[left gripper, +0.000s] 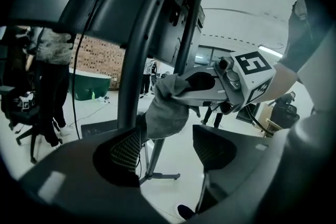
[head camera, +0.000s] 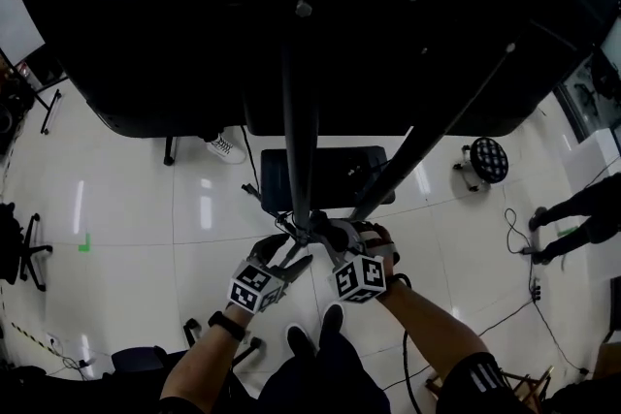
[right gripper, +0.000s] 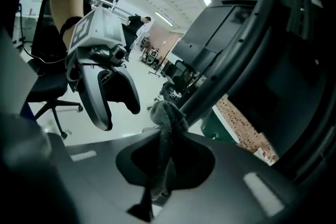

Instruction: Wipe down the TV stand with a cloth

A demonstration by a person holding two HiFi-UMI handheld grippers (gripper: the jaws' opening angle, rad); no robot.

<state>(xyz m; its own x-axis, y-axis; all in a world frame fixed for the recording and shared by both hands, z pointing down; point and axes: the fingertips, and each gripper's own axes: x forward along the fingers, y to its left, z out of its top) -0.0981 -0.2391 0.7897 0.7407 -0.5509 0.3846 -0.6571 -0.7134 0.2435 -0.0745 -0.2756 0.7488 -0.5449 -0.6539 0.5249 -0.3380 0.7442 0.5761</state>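
The TV stand's dark poles [head camera: 299, 131] run down from the big black TV [head camera: 291, 15] to a flat base [head camera: 325, 177] on the white floor. My right gripper [head camera: 330, 236] is shut on a grey cloth [head camera: 340, 233] and presses it against a pole. In the right gripper view the cloth [right gripper: 165, 134] hangs out between the shut jaws [right gripper: 160, 165] and touches the slanted pole [right gripper: 226, 71]. My left gripper [head camera: 288, 254] is open just beside it. In the left gripper view the cloth [left gripper: 168, 110] bunches in front of the open jaws [left gripper: 170, 149], next to the pole [left gripper: 139, 60].
A round stool [head camera: 488, 158] stands at the right, and an office chair [head camera: 24, 247] at the left. Another person's legs [head camera: 572, 208] are at the far right by floor cables [head camera: 514, 238]. A green tub [left gripper: 89, 86] sits behind the stand. My shoes [head camera: 315, 336] are just below the grippers.
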